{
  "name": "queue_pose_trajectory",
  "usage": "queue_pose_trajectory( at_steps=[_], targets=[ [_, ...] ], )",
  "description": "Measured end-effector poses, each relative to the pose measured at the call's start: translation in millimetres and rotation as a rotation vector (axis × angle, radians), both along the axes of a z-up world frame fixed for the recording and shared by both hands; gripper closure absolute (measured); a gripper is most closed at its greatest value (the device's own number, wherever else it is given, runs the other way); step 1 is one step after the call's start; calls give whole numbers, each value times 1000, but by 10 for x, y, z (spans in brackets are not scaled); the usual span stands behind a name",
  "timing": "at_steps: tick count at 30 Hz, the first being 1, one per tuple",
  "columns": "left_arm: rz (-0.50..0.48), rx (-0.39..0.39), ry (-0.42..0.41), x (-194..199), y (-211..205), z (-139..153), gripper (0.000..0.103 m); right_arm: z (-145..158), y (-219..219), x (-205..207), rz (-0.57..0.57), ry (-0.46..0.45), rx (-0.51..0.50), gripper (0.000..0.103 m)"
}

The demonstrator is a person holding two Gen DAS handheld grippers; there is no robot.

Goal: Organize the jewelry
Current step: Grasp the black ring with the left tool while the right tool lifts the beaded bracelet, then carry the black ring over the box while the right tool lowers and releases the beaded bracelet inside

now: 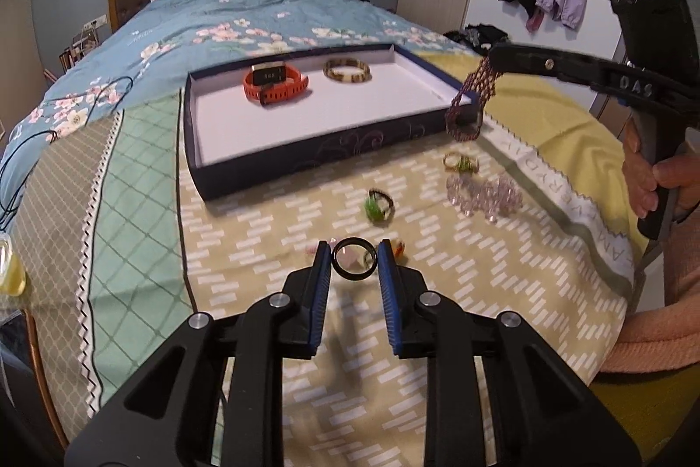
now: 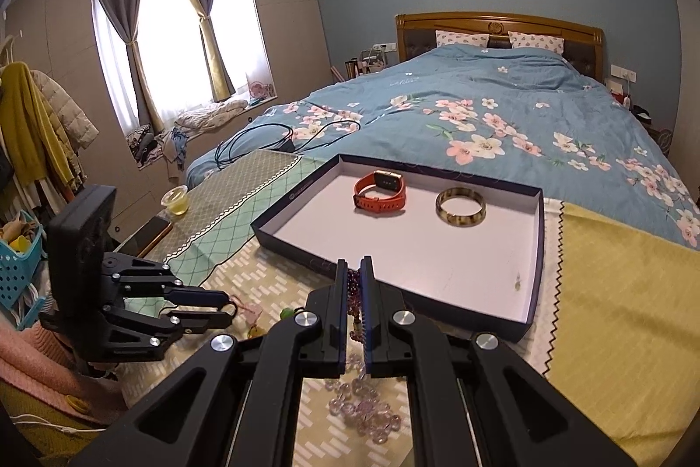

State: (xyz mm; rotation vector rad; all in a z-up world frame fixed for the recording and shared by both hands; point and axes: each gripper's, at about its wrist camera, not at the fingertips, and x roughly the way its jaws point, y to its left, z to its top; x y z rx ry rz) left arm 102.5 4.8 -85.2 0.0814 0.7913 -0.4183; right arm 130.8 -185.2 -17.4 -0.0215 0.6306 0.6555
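Note:
A dark blue tray [image 1: 306, 156] with a white floor lies on the bed and holds an orange watch [image 1: 274, 84] and a tan bangle [image 1: 348, 71]; the tray also shows in the right wrist view [image 2: 536, 292]. My left gripper [image 1: 354, 258] is shut on a black ring [image 1: 354, 259], just above the patterned cloth. My right gripper [image 2: 354, 270] is shut on a purple beaded bracelet [image 2: 355, 294], which hangs by the tray's near right corner in the left wrist view [image 1: 470, 103].
On the cloth lie a green-stone ring [image 1: 378, 204], a gold and green ring [image 1: 460, 163] and a clear pink bead bracelet [image 1: 483, 195]. A black cable [image 2: 280, 138] lies on the blue quilt. A phone [image 2: 146, 235] and a small cup [image 2: 176, 200] sit at the left.

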Motion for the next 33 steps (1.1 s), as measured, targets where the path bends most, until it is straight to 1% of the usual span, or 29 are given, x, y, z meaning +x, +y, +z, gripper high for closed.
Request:
queue_pose_trajectory(
  at_steps=[11,17,23,33],
  targets=[
    [13,-36,-82,134,-15,275,81,86,1,158,-11,-21,2,99],
    [33,-38,-93,329,-4,347,81,112,23,317,-12,-24,2,99],
    [47,-18,-109,521,-27,398,81,116,67,548,-22,-16,9,99],
    [60,8,-119,861,-76,416,81,38,144,875,-45,14,3,99]
  ],
)
